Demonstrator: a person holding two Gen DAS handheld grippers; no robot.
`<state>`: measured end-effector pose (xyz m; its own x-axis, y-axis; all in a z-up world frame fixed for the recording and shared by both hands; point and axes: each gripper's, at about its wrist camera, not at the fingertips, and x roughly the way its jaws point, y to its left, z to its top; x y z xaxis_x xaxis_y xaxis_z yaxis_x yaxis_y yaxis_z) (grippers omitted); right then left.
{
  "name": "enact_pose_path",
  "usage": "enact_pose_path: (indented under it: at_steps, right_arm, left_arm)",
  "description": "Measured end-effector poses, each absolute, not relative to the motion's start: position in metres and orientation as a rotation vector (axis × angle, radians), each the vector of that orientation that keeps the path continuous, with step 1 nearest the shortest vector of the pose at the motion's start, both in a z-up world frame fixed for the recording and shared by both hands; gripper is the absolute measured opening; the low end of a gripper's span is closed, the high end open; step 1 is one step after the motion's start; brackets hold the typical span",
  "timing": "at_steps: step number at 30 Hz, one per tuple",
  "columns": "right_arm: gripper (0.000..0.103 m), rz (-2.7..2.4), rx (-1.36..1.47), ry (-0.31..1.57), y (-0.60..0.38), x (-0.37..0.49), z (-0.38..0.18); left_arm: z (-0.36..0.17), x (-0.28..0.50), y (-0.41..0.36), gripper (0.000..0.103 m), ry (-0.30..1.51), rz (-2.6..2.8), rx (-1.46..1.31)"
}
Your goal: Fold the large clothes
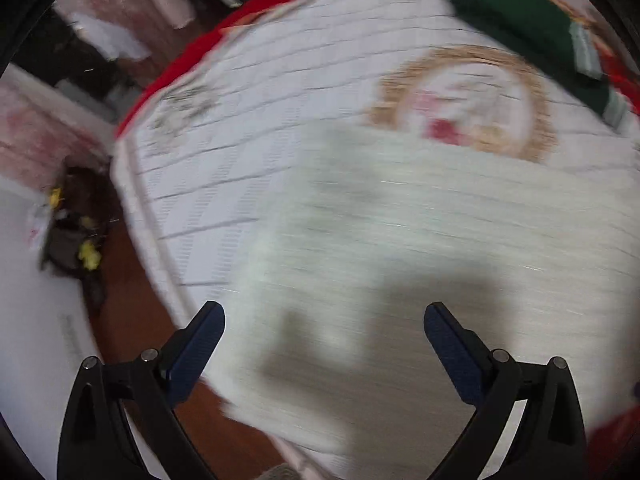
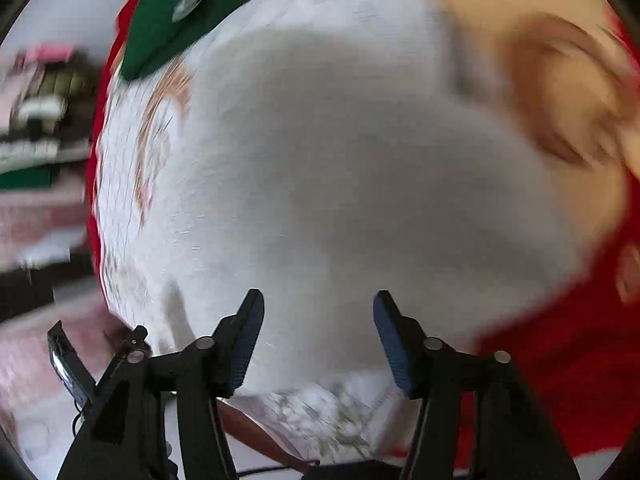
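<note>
A large white garment (image 1: 420,240) lies folded flat on a bed with a white quilted cover (image 1: 248,120) that has a red border and a gold-ringed round picture. It also fills the middle of the right wrist view (image 2: 340,180). My left gripper (image 1: 324,320) is open and empty, hovering over the garment's near left corner. My right gripper (image 2: 318,312) is open and empty, hovering over the garment's near edge. Both views are motion-blurred.
A folded dark green garment (image 1: 532,28) lies at the bed's far right and shows at top left in the right wrist view (image 2: 168,28). Brown floor (image 1: 132,320) and a dark heap of things (image 1: 76,232) lie left of the bed.
</note>
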<state>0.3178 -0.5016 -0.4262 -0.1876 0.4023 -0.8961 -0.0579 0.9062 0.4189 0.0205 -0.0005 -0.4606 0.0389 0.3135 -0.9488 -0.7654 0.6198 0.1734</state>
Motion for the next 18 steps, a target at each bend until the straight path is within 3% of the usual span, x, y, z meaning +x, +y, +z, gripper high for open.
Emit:
enact_pose_path:
  at_steps: [8,12,18]
  right_arm:
    - [0.060,0.294,0.531,1.800,-0.586,0.288,-0.488]
    - [0.060,0.309,0.695,1.770,-0.594,0.286,-0.521]
    - [0.061,0.324,0.873,1.626,-0.609,0.294,-0.528]
  left_arm:
    - [-0.506,0.102,-0.076,0.103,1.335,0.677,-0.354]
    - [-0.524,0.102,-0.068,0.103,1.327,0.675,-0.382]
    - [-0.525,0.098,-0.060,0.103,1.332,0.645,-0.415]
